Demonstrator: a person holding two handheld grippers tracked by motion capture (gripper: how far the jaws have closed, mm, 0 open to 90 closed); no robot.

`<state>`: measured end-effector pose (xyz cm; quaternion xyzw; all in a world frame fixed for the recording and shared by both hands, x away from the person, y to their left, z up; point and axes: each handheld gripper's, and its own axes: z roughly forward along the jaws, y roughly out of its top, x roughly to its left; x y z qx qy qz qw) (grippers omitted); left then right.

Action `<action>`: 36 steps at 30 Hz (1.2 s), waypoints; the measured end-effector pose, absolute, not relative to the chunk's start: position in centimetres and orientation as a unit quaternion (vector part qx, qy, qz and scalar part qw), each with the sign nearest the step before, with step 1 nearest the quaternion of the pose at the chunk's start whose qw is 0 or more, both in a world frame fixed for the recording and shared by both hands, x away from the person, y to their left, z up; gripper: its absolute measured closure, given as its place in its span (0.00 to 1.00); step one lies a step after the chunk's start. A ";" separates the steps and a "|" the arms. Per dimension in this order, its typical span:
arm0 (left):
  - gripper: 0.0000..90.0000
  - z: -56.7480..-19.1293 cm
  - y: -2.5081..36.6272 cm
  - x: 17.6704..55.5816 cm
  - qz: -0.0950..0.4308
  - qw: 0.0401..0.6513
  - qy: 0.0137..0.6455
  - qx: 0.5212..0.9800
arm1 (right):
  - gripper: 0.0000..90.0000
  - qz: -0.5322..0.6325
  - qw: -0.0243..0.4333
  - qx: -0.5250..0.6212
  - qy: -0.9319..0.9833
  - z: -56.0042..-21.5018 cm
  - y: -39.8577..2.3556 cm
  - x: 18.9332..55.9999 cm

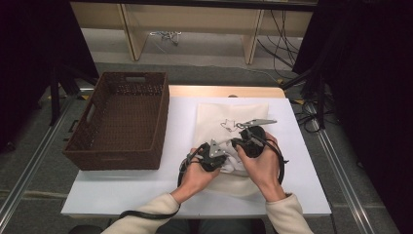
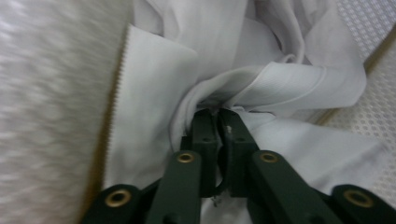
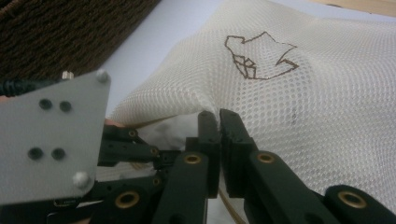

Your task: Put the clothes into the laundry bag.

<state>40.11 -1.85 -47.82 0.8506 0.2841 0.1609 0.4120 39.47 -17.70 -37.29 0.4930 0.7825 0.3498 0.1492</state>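
A cream mesh bag (image 1: 229,114) with a brown line drawing (image 3: 259,56) lies on the white table (image 1: 146,190). White cloth (image 1: 233,161) bunches at the bag's near opening. My left gripper (image 1: 220,158) is at that bunch; in the left gripper view the jaws (image 2: 219,114) are pinched together on a twisted fold of the white cloth (image 2: 159,70). My right gripper (image 1: 239,143) is beside it, and its jaws (image 3: 218,114) are shut on the raised edge of the mesh bag (image 3: 299,102). The left gripper's grey plate (image 3: 51,140) is close on its left.
A dark brown woven basket (image 1: 117,161) stands on the table's left part, next to the bag. The table's front edge runs under the person's forearms. Shelving legs and cables are on the floor beyond the table.
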 end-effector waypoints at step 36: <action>0.60 -49.0 -0.5 36.9 0.133 0.378 0.245 0.883 | 0.99 0.338 0.144 0.489 0.791 -37.4 -17.6 39.4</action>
